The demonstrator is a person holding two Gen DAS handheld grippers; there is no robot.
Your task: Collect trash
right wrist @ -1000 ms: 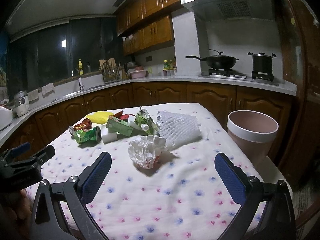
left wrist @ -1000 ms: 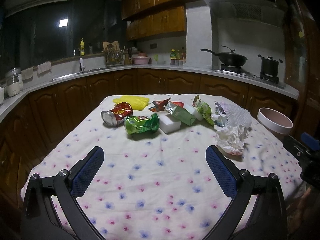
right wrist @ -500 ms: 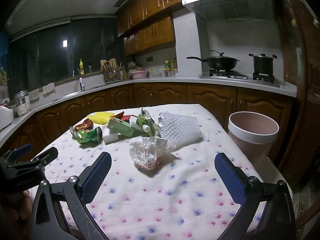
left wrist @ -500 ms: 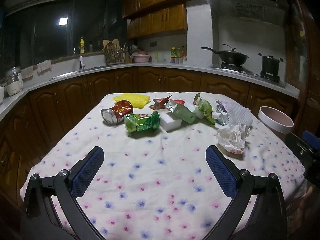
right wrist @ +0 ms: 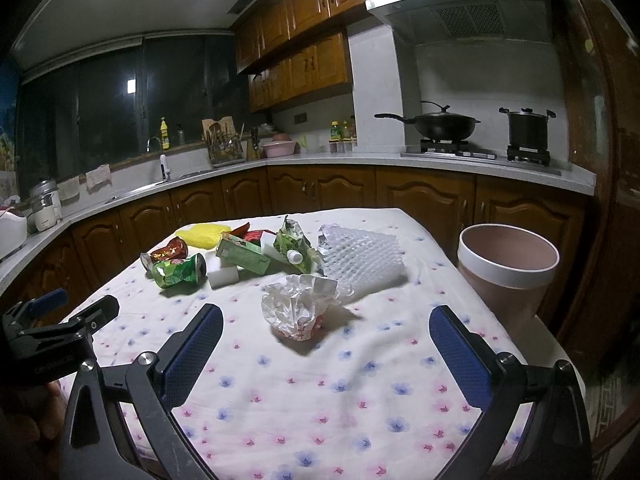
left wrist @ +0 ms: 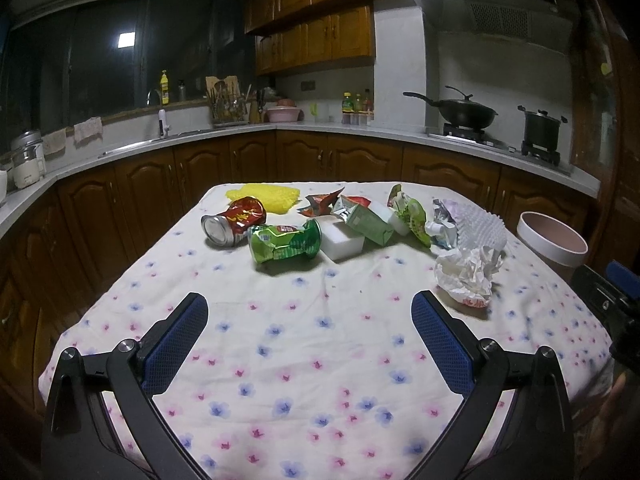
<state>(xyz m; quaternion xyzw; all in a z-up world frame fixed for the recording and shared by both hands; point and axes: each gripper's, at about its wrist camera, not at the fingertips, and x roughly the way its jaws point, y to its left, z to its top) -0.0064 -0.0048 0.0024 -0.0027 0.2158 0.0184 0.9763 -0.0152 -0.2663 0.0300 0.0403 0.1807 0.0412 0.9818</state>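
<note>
both grippers are held above the near part of a table (left wrist: 320, 344) covered with a white cloth printed with small flowers. the left gripper (left wrist: 308, 312) is spread wide with nothing between its blue pads (left wrist: 176, 344). the right gripper (right wrist: 326, 332) is likewise spread wide and empty, and a crumpled paper wad (right wrist: 298, 306) is seen just beyond it, between the lines of its two fingers but untouched.

the trash is gathered toward the far half of the table. a crushed red can (left wrist: 236, 220) is laid on its side at the left, and a crushed green can (left wrist: 286, 242) is laid just beside it. a white block (left wrist: 342, 238) is set against the green can, with a green carton (left wrist: 366, 222) leaning on it. a yellow piece (left wrist: 266, 196) is seen behind the red can, and a red wrapper (left wrist: 322, 202) near it. a green pouch (left wrist: 410, 216) with a white cap is placed right of the carton, next to a white foam net (right wrist: 362, 258). the paper wad is seen in front of the net, nearer than the rest.

a pink bin (right wrist: 506, 276) with a white rim is stood off the right edge of the table, open at the top. in the right wrist view the left gripper's body is caught at the left edge. a wok (right wrist: 442, 124) and a pot (right wrist: 528, 128) are seen on the stove behind.
</note>
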